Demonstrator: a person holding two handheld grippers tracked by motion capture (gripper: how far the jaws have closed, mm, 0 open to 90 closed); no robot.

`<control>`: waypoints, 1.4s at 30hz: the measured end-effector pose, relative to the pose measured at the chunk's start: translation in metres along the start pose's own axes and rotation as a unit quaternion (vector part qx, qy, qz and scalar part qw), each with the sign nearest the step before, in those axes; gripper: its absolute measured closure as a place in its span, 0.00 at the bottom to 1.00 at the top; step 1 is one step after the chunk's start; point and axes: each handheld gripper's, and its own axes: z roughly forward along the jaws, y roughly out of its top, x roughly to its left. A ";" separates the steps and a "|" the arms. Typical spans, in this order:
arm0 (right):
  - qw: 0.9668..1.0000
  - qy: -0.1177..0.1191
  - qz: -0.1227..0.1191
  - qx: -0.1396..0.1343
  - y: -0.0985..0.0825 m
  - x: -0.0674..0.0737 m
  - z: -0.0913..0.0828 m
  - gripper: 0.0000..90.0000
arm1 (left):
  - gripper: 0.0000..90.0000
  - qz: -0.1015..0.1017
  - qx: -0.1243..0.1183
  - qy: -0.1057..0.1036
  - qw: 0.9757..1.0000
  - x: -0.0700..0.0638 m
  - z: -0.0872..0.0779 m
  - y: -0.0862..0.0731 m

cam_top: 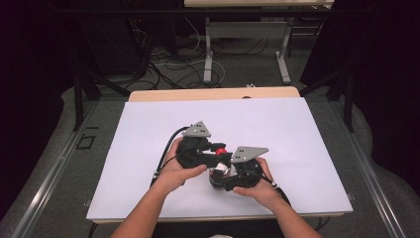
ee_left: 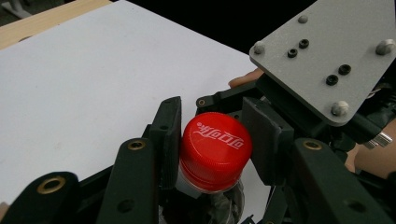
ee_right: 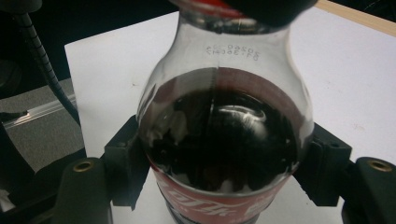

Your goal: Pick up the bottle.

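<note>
- We see the clear plastic cola bottle [ee_right: 219, 135], dark drink inside, held near the front middle of the white table sheet [cam_top: 148, 134].
- Our right gripper [ee_right: 219, 172] is clamped on the bottle's body.
- Our left gripper [ee_left: 215, 140] is closed on the red screw cap [ee_left: 215, 149].

i see the white sheet [cam_top: 297, 129] lying on the table [cam_top: 213, 93], whose bare edge shows at twelve o'clock behind it. both grippers meet just toward six o'clock of the sheet's middle. the left gripper [cam_top: 218, 148] sits at nine o'clock of the pair, the right gripper [cam_top: 223, 176] at three o'clock, touching one bottle [ee_right: 219, 135]. the cap [ee_left: 215, 149] sits on top of the bottle, between my left jaws; the bottle's body sits between my right jaws, below the cap.
</note>
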 end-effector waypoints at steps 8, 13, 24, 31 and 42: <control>1.000 -0.006 0.003 0.000 0.000 0.002 0.002 0.33 | 0.67 -0.014 -0.003 0.052 0.999 -0.011 -0.002 -0.001; 1.000 -0.019 0.006 -0.003 0.001 0.003 0.001 0.33 | 0.67 -0.029 -0.006 0.096 0.995 -0.020 0.000 0.000; 0.997 -0.079 0.010 0.001 0.002 0.011 0.003 0.33 | 0.67 -0.070 -0.006 0.184 0.980 -0.037 0.008 0.003; 0.998 -0.055 0.012 -0.001 0.003 0.007 0.000 0.33 | 0.62 -0.068 -0.002 0.146 0.987 -0.033 0.000 0.008; 1.000 -0.007 0.009 -0.001 0.004 0.007 -0.001 0.33 | 0.56 -0.036 0.005 0.070 0.997 -0.022 -0.018 0.006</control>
